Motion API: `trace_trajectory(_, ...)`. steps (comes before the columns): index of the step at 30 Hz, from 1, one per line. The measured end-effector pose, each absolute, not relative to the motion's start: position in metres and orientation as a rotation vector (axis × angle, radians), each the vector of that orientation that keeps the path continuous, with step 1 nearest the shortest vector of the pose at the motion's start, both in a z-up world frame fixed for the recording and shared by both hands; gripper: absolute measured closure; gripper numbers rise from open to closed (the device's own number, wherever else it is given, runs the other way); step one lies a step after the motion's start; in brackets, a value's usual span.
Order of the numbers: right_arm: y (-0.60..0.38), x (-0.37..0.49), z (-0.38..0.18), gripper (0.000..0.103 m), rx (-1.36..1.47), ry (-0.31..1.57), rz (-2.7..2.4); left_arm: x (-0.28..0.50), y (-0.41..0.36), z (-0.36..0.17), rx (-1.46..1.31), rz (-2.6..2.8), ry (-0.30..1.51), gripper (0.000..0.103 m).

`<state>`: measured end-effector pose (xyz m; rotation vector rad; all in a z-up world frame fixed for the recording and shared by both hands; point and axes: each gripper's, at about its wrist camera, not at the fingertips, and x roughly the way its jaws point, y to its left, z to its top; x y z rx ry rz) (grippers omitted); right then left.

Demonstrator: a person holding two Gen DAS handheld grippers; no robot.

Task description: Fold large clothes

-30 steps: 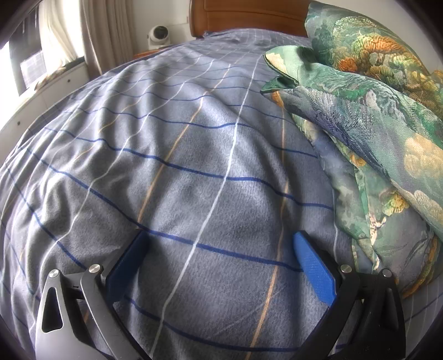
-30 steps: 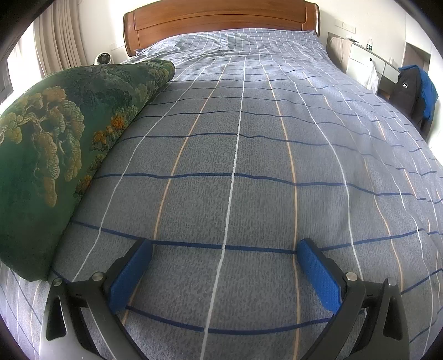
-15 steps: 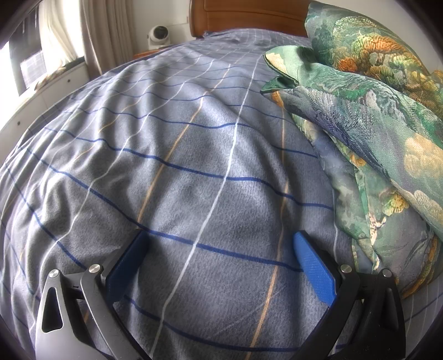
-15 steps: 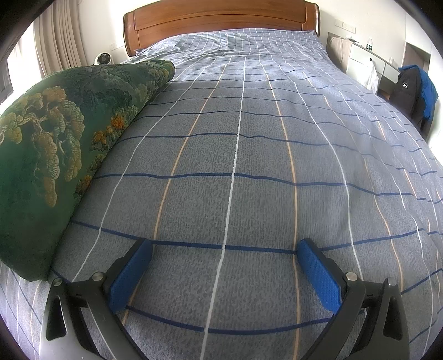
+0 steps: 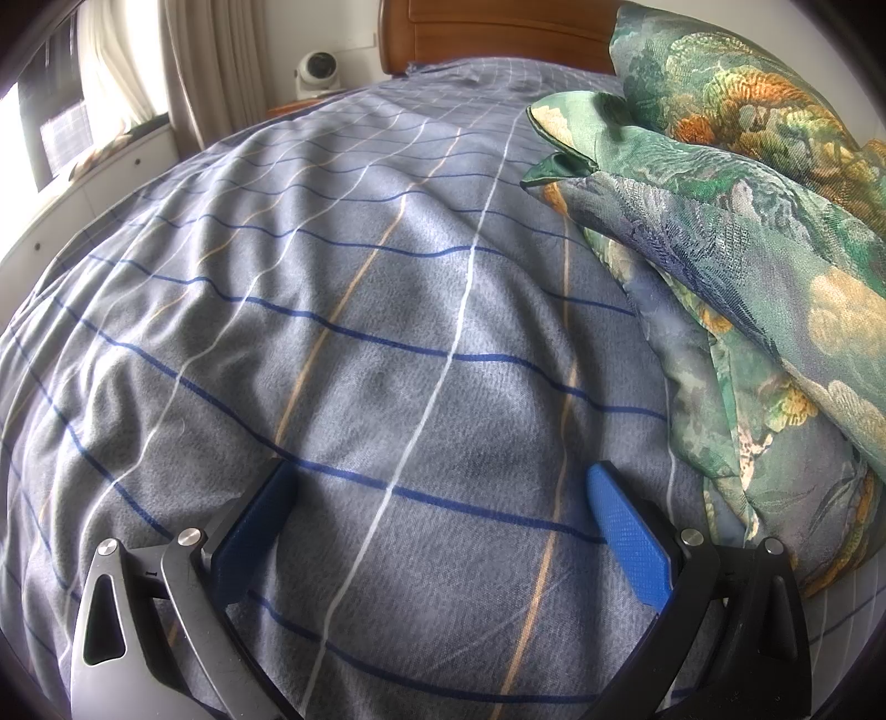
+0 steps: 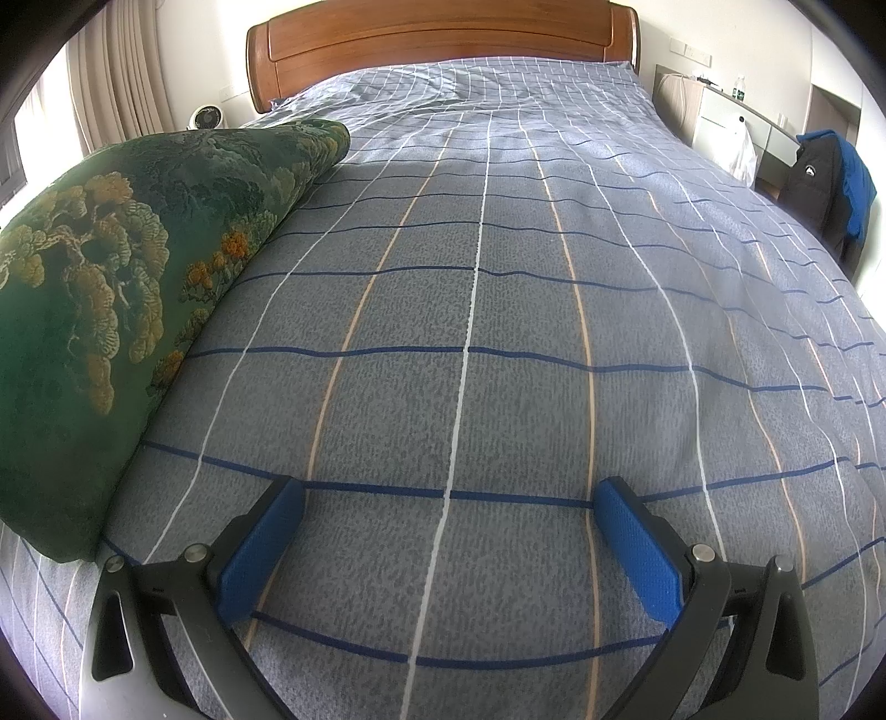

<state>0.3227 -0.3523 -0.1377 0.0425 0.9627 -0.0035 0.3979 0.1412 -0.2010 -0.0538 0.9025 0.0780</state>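
A large green garment with an orange and gold tree print (image 5: 736, 232) lies bunched on the grey checked bedspread (image 5: 387, 332), to the right in the left wrist view. In the right wrist view it (image 6: 105, 310) lies to the left as a smooth mound. My left gripper (image 5: 437, 498) is open and empty, low over the bedspread just left of the garment's near end. My right gripper (image 6: 448, 515) is open and empty over the bedspread to the right of the garment.
A wooden headboard (image 6: 443, 39) stands at the far end. A small white fan (image 5: 315, 72) and curtains (image 5: 216, 66) are at the far left. A desk (image 6: 720, 127) and a chair with a dark and blue jacket (image 6: 830, 188) stand on the right.
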Motion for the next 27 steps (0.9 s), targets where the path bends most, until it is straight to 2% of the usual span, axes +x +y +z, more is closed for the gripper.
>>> trace_trajectory(19, -0.351, 0.322, -0.138, 0.000, 0.034, 0.960, -0.011, 0.405, 0.149, -0.198, -0.102, 0.052, 0.950, 0.000)
trace_trajectory(23, -0.353, 0.325, -0.139, 0.000, 0.043, 0.971, 0.002, 0.394, 0.174, -0.168, -0.353, -0.072, 0.962, 0.006)
trace_trajectory(27, -0.363, 0.333, -0.130, 0.000, 0.052, 1.020, 0.093, 0.396, 0.189, -0.104, -0.615, -0.342, 0.832, 0.005)
